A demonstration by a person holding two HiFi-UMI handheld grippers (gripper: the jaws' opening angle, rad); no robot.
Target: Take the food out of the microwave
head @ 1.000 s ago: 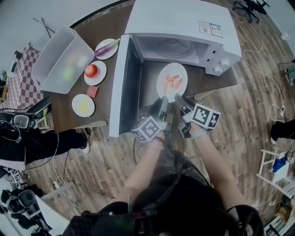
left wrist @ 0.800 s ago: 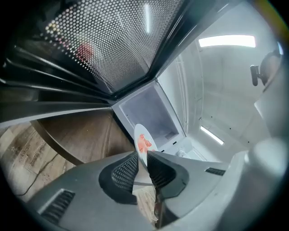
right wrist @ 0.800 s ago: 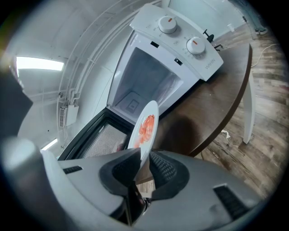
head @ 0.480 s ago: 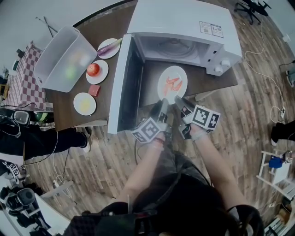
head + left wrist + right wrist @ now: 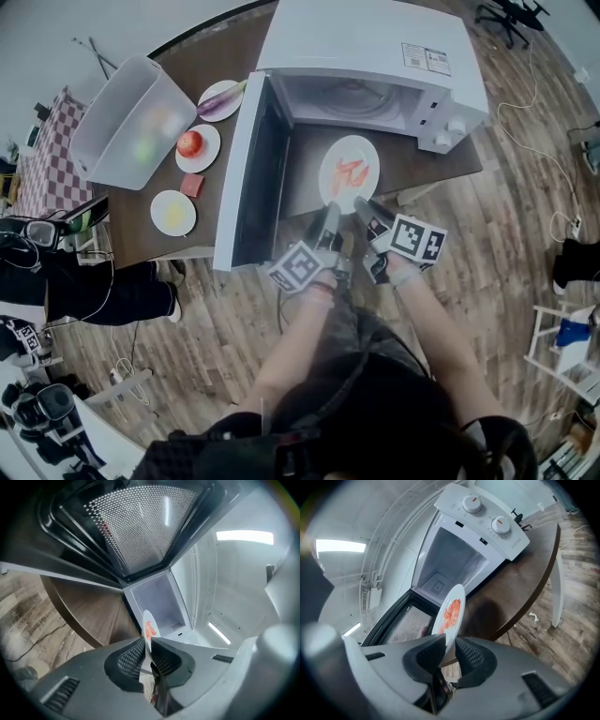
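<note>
food [image 5: 351,172], a small heap of orange-red pieces, lies on one white plate [image 5: 330,155]. that plate hangs just outside the mouth of the one microwave [image 5: 375,47], over the brown tabletop [image 5: 422,169] and to the right of the swung-open door [image 5: 246,178]. two grippers carry it. the left gripper [image 5: 330,212] pinches the near rim, and the right gripper [image 5: 362,204] pinches the same rim just beside it, each with the rim between its ribbed pads (in each gripper view the plate's edge runs out from between the jaws). the microwave's panel has two knobs [image 5: 472,503].

left of the door, on the tabletop, stand one clear bin [image 5: 131,122] and three small plates [image 5: 172,213]. one bears a purple vegetable [image 5: 217,97], one a red tomato [image 5: 187,142], and one something pale yellow. one pink block [image 5: 191,185] lies between the last two.

compared with a second ago, the left gripper's jaws have just been closing and now sit narrower on the rim, while the right gripper's hold looks the same. the plate is at much the same spot before the microwave's mouth, and the things left of the door lie as they did.
</note>
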